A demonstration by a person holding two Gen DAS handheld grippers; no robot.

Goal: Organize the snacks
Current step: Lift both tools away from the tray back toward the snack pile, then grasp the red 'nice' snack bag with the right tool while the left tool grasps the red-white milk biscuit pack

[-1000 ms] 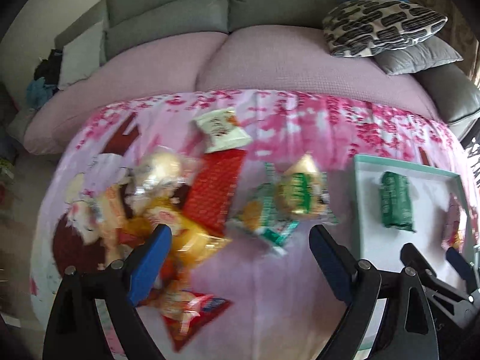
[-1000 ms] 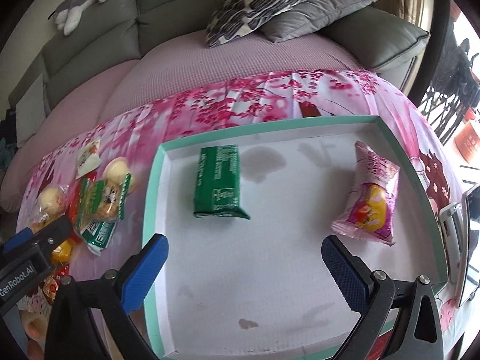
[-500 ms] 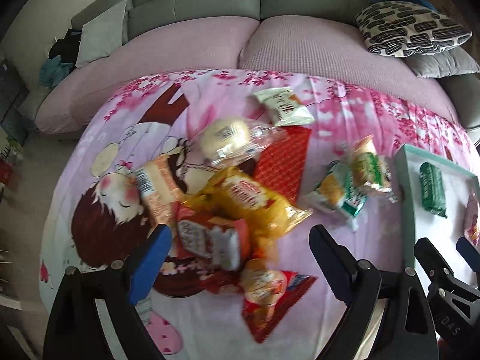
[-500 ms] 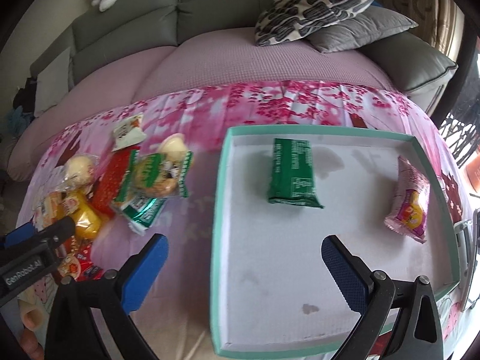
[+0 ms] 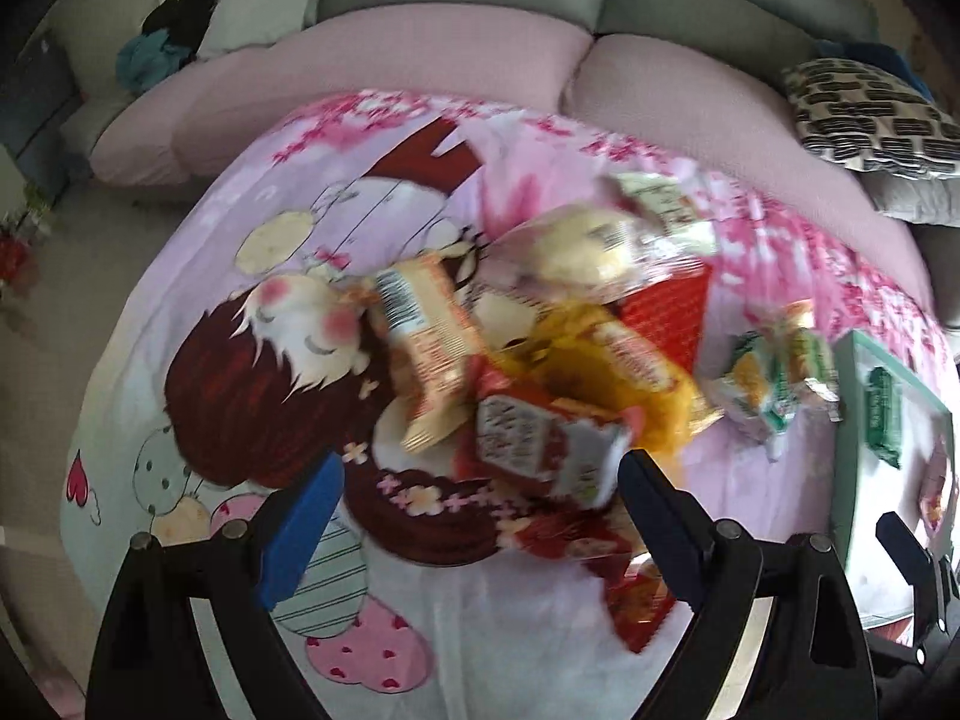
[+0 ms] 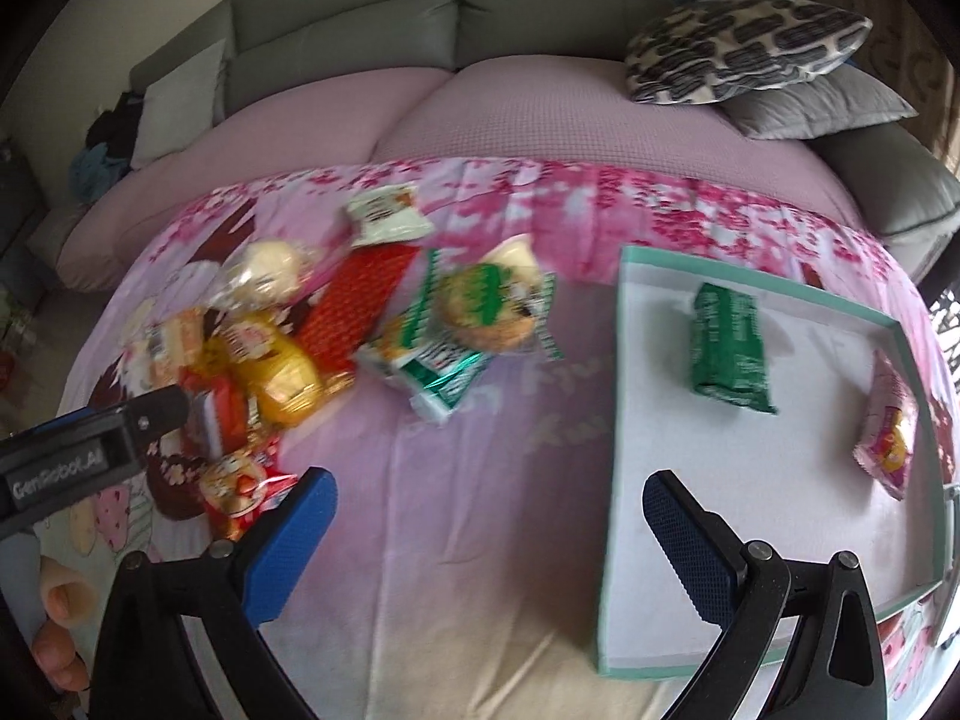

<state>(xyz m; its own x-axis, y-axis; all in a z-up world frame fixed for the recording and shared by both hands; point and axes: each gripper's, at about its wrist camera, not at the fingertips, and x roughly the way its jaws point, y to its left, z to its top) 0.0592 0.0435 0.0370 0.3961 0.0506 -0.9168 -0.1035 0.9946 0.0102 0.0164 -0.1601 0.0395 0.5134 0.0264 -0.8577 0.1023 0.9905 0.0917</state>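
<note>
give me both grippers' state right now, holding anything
left gripper: open, holding nothing, above the snack pile.
right gripper: open, holding nothing.

A grey sofa (image 6: 456,6) with pink seat covers (image 6: 336,120) fills the background; a patterned cushion (image 6: 744,48) rests on a grey cushion (image 6: 822,105) in daylight.

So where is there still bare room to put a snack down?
Mostly inside the tray: its near half is bare, and there is a gap between the green pack and the pink pack. The cloth between the tray and the snack pile is also free. The pile itself is crowded.
</note>
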